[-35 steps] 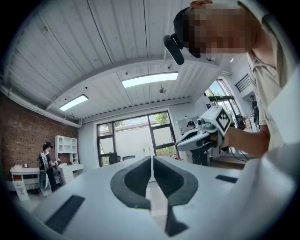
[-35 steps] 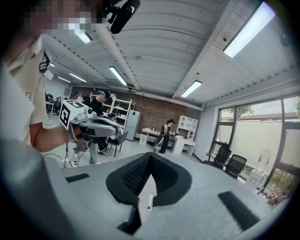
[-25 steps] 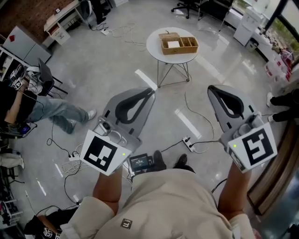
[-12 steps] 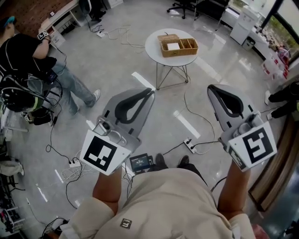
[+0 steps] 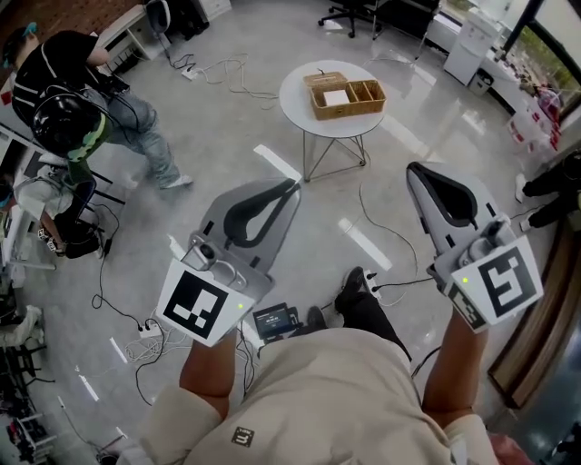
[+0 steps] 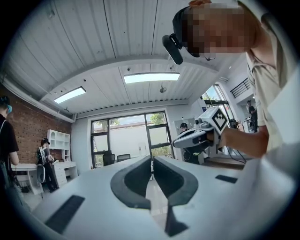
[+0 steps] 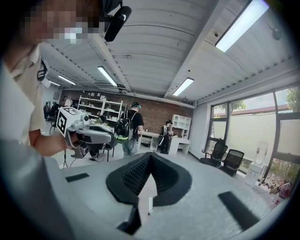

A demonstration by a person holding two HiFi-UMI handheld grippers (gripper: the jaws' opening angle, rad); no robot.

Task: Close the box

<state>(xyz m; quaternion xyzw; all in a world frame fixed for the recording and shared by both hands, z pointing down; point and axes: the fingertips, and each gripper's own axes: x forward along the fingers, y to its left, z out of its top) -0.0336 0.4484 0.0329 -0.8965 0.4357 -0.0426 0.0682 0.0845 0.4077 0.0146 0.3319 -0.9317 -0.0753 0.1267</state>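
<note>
An open wooden box (image 5: 343, 96) with compartments and a white item inside sits on a round white table (image 5: 298, 102), some way ahead in the head view. My left gripper (image 5: 292, 184) is held out level at the left, short of the table, jaws shut and empty. My right gripper (image 5: 413, 169) is held out at the right, jaws meeting at the tips with nothing between them. The left gripper view shows its own closed tips (image 6: 152, 158) against windows, with the right gripper (image 6: 177, 143) off to the side. The right gripper view shows its closed tips (image 7: 150, 154) and the left gripper (image 7: 110, 137).
A person in black (image 5: 68, 82) stands at the left near desks. Cables (image 5: 227, 68) and a power strip (image 5: 372, 288) lie on the grey floor, with white tape strips (image 5: 363, 242) between me and the table. Office chairs (image 5: 349, 11) stand beyond it.
The table and box have drawn slightly nearer in the head view, and one foot has stepped forward. The person in black has walked further in at the left. Both grippers stay shut.
</note>
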